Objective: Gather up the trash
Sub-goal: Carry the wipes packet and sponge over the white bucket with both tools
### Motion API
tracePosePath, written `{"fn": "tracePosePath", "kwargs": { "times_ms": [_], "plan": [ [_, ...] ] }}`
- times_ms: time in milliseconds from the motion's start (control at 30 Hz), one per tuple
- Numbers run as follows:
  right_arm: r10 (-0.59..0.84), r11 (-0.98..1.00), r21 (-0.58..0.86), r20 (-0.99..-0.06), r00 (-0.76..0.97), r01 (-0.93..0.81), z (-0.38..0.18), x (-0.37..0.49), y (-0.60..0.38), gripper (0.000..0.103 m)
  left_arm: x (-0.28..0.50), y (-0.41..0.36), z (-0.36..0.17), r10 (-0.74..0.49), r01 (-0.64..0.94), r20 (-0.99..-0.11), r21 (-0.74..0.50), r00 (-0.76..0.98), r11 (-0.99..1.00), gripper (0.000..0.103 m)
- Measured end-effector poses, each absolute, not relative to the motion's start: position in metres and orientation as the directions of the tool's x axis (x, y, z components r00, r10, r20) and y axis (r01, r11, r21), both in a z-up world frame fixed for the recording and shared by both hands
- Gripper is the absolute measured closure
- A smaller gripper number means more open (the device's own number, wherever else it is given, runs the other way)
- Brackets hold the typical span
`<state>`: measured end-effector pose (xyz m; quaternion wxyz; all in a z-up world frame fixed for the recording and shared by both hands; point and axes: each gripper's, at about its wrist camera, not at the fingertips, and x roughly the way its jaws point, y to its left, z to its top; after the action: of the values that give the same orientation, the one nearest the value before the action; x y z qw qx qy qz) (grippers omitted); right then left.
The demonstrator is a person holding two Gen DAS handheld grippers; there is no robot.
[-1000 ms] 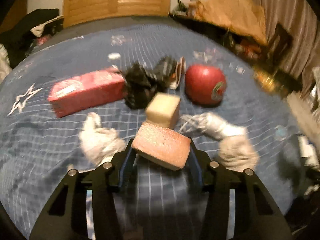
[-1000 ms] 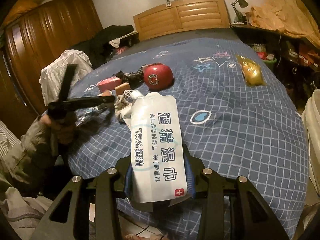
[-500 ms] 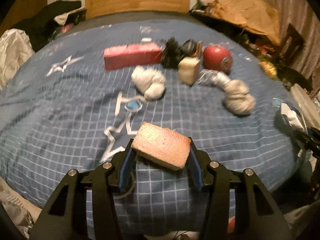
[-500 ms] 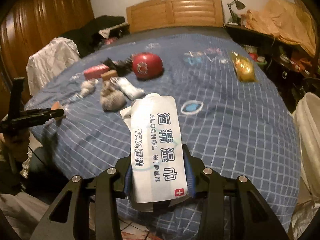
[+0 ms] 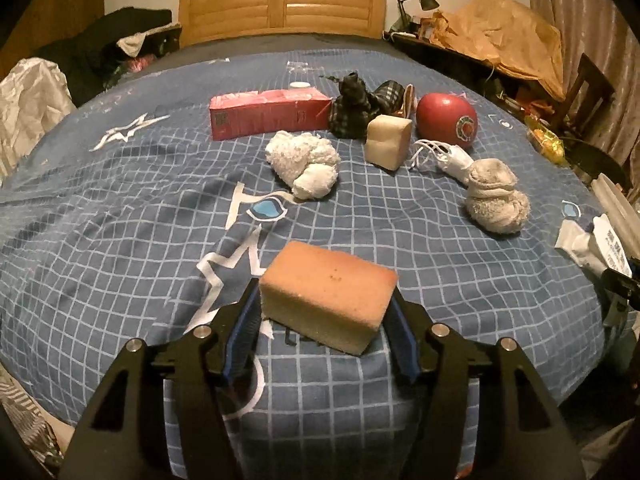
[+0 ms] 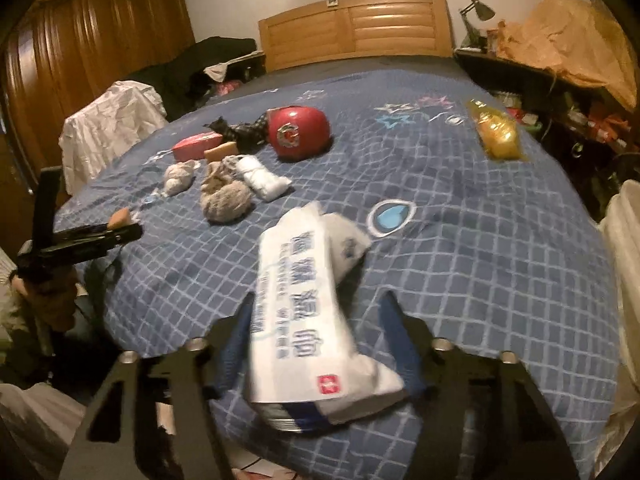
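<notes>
A bed (image 5: 120, 216) with a blue grid quilt fills both views, wooden headboard (image 5: 282, 4) at the far end. Spread across its middle, well apart from the near edge, lie a pink carton (image 5: 268, 114), a red ball (image 5: 447, 119), dark crumpled fabric (image 5: 356, 106), a pale block (image 5: 388, 140), two balled cloths (image 5: 304, 162) and a white mask (image 5: 448, 158); a yellow packet (image 6: 498, 134) sits alone toward the far right.

The left gripper (image 5: 326, 318) hangs past the bed's near edge with an orange sponge (image 5: 330, 294) between its jaws. They have just been opening; the sponge looks loose, the pads no longer pressing, probably to let it fall into something below, out of sight.

The right gripper (image 6: 318, 340) is also beyond the edge. Its jaws have just been opening too, and the wipes pack (image 6: 304, 312), blurred and tilted, touches neither pad: it seems to be dropping away
</notes>
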<state>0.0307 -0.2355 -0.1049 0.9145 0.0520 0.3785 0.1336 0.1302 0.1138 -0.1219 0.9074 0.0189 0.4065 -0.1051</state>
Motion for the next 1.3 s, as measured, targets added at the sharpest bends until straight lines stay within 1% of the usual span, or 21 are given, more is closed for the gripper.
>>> {"fn": "tracePosePath", "kwargs": {
  "times_ms": [100, 133, 233, 333, 467, 733, 933, 1100, 1300],
  "plan": [
    [0.295, 0.955, 0.195, -0.673, 0.678, -0.222, -0.107, 0.029, -0.232, 0.052, 0.127, 0.108, -0.126, -0.150, 0.207, -0.727, -0.011, 0.671, 0.978, 0.047],
    [0.299, 0.954, 0.201, -0.671, 0.679, -0.221, -0.106, 0.029, -0.232, 0.055, 0.127, 0.107, -0.126, -0.146, 0.206, -0.723, -0.006, 0.675, 0.979, 0.050],
    [0.304, 0.953, 0.217, -0.664, 0.683, -0.214, -0.104, 0.026, -0.233, 0.057, 0.127, 0.108, -0.122, -0.142, 0.190, -0.720, -0.014, 0.680, 0.982, 0.056],
    [0.312, 0.949, 0.247, -0.645, 0.697, -0.197, -0.098, 0.020, -0.238, 0.058, 0.125, 0.111, -0.112, -0.149, 0.175, -0.707, -0.036, 0.691, 0.984, 0.059],
    [0.321, 0.943, 0.283, -0.616, 0.719, -0.178, -0.088, 0.015, -0.246, 0.058, 0.120, 0.113, -0.090, -0.174, 0.170, -0.680, -0.072, 0.712, 0.983, 0.059],
    [0.323, 0.938, 0.302, -0.572, 0.754, -0.172, -0.069, 0.002, -0.255, 0.058, 0.106, 0.088, -0.053, -0.200, 0.201, -0.639, -0.072, 0.743, 0.977, 0.059],
    [0.310, 0.940, 0.300, -0.546, 0.778, -0.164, -0.058, -0.010, -0.260, 0.058, 0.105, 0.053, -0.040, -0.208, 0.231, -0.650, -0.051, 0.731, 0.972, 0.059],
    [0.257, 0.951, 0.286, -0.517, 0.816, -0.118, -0.043, -0.024, -0.283, 0.058, 0.114, 0.012, -0.034, -0.220, 0.276, -0.667, -0.022, 0.712, 0.961, 0.059],
    [0.117, 0.975, 0.223, -0.453, 0.884, -0.015, -0.003, -0.045, -0.334, 0.058, 0.128, -0.051, -0.001, -0.288, 0.360, -0.621, -0.009, 0.729, 0.933, 0.059]
  ]
}}
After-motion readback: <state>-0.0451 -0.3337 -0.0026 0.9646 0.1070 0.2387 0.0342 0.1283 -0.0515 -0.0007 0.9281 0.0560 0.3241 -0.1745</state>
